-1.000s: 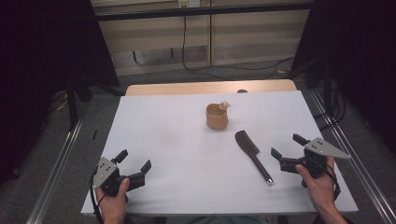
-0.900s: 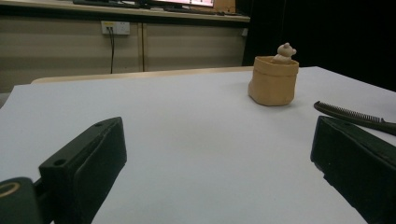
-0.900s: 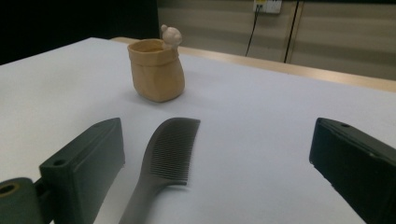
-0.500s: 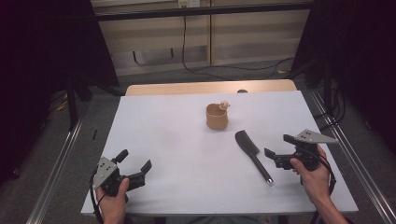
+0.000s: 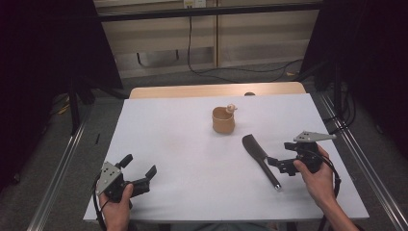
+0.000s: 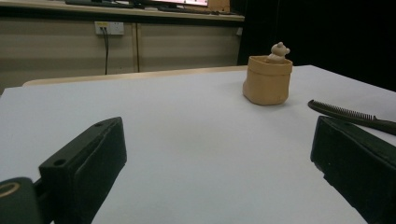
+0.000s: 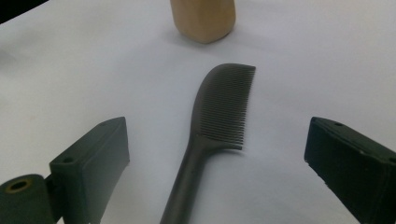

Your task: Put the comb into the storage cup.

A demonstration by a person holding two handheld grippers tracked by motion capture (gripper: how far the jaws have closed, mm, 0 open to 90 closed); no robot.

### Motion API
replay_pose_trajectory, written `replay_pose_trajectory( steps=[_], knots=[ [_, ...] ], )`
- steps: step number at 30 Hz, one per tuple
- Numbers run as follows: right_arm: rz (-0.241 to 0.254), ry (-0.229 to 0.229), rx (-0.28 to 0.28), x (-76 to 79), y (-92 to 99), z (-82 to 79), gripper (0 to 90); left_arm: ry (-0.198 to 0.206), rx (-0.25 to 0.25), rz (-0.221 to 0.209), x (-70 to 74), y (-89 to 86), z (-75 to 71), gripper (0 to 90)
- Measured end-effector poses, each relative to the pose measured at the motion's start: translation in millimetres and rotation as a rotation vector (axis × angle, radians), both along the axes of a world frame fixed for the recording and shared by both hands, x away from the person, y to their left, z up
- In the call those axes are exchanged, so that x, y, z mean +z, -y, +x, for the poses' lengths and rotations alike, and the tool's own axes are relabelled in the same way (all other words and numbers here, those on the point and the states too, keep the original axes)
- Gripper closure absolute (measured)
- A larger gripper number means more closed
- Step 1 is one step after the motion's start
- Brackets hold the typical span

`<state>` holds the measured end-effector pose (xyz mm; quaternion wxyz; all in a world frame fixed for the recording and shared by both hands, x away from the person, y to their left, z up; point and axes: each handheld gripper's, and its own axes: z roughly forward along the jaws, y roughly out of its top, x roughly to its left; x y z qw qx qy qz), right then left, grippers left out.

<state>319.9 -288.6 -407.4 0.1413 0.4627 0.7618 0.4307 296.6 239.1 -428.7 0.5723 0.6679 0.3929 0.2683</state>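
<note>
A black comb (image 5: pixel 260 160) lies on the white table (image 5: pixel 183 144), right of centre, with its handle toward the near edge. My right gripper (image 5: pixel 279 153) hovers just right of the comb and is open; in the right gripper view the comb (image 7: pixel 223 112) lies between and ahead of the spread jaws of my right gripper (image 7: pixel 217 133), untouched. A tan cup (image 5: pixel 223 120) with a small bear figure (image 5: pixel 232 108) on its rim stands behind the comb. My left gripper (image 5: pixel 140 164) rests open at the near left, and ahead of my left gripper (image 6: pixel 217 140) I see the cup (image 6: pixel 267 79).
A wooden strip (image 5: pixel 216 90) runs along the table's far edge. Metal rails (image 5: pixel 57 168) flank the table on both sides. Cables (image 5: pixel 211 72) trail on the floor behind it.
My right gripper has moved left toward the comb and turned so that its jaws face it. The left gripper has stayed put.
</note>
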Motion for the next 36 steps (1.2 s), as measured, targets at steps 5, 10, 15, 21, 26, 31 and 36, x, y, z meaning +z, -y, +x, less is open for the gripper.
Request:
replay_pose_trajectory(
  steps=[5, 10, 15, 21, 26, 31, 36],
  knots=[
    [-0.005, -0.047, 0.027, -1.2, -6.0, 7.0, 5.2, 0.001, -0.003, -0.002, 0.2, 0.2, -0.1, 3.6],
    [-0.031, -0.079, 0.061, -2.6, -11.0, 6.8, 3.8, -0.002, -0.004, -0.009, 0.1, -0.2, 0.1, 3.5],
    [-0.059, -0.111, 0.055, -2.3, -14.3, 8.1, 3.9, -0.004, -0.008, -0.005, 0.0, -0.1, 0.1, 3.5],
    [-0.101, -0.161, 0.087, -2.6, -19.6, 8.2, 10.0, -0.006, -0.010, -0.002, -0.3, -0.3, 0.6, 3.5],
    [-0.124, -0.191, 0.125, 2.3, -26.9, 9.4, 9.9, -0.006, -0.015, 0.004, -0.2, 0.4, 0.4, 3.6],
    [-0.161, -0.247, 0.143, 1.2, -33.5, 14.9, 8.5, -0.006, -0.016, 0.001, -0.1, 0.2, 0.5, 3.6],
    [-0.192, -0.302, 0.152, -4.6, -36.0, 16.3, 10.3, -0.011, -0.017, -0.001, -0.6, 0.3, 0.9, 3.6]
  ],
)
